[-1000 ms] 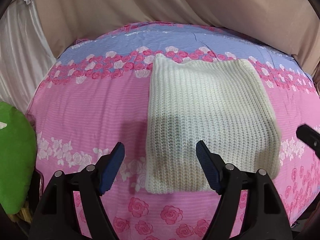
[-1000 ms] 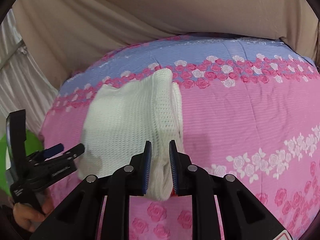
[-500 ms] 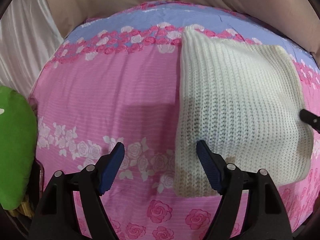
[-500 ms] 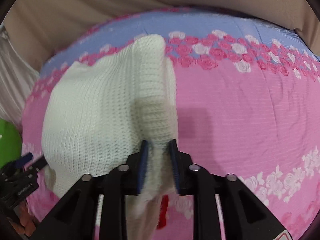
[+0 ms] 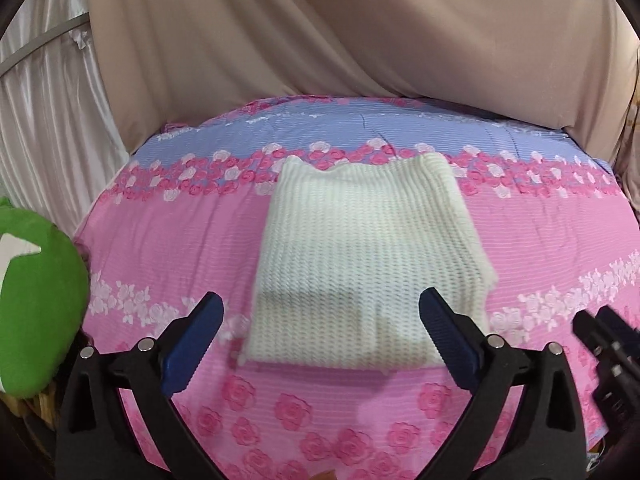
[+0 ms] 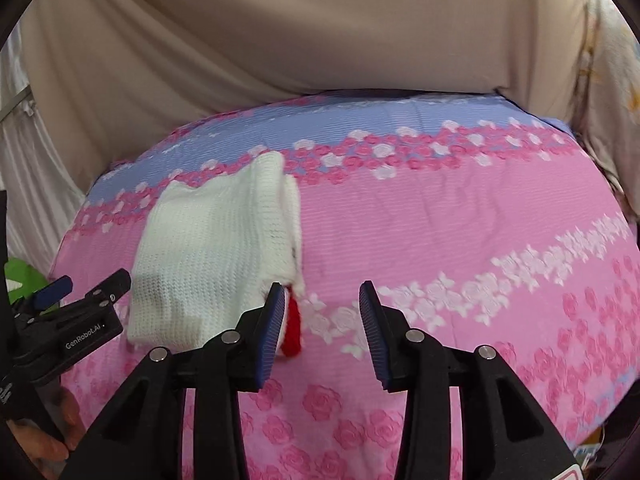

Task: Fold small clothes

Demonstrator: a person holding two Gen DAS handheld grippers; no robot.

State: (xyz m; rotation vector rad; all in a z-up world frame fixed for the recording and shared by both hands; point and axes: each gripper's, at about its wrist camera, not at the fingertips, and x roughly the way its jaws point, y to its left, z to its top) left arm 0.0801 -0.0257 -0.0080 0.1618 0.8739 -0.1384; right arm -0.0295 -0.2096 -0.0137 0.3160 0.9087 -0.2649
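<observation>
A white knitted garment lies folded into a rectangle on the pink rose-print bedsheet. My left gripper is open and empty, just above the garment's near edge. In the right wrist view the garment lies left of centre, with a red trim showing at its near right corner. My right gripper is open and empty, its left finger beside that corner. The left gripper also shows at the left edge of that view.
A green cushion sits at the bed's left edge. Beige fabric hangs behind the bed, with a white curtain at the left. The right gripper's tip shows at the right of the left wrist view.
My right gripper has opened and let go of the garment's edge, which now lies flat. Both grippers have drawn back toward the near side of the bed.
</observation>
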